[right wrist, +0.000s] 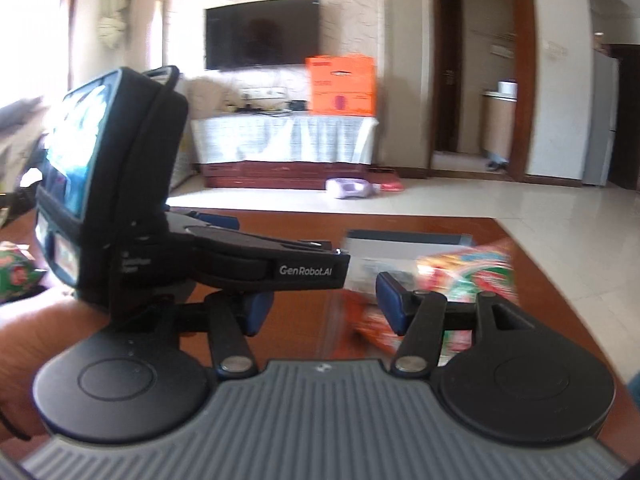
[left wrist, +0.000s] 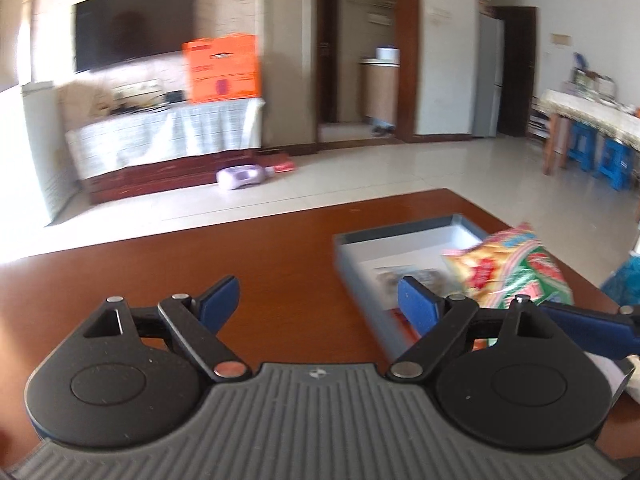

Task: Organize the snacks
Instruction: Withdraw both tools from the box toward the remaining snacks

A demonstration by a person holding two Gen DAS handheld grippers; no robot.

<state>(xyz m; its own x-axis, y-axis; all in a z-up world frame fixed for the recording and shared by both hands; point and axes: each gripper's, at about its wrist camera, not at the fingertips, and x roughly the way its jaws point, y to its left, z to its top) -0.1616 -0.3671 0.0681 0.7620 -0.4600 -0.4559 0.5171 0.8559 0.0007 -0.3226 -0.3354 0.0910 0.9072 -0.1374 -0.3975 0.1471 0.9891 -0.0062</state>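
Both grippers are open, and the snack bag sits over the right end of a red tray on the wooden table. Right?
Not quite: the tray is grey, not red, as the left wrist view shows. The rest holds: the left gripper and right gripper are open, and the snack bag lies over the tray's right end on the wooden table.

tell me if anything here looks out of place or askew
The colourful snack bag sits crooked, tilted over the right side of the grey tray instead of lying flat inside it. A purple object also lies on the floor by the TV stand. Both views are motion-blurred, so finer detail is unclear.
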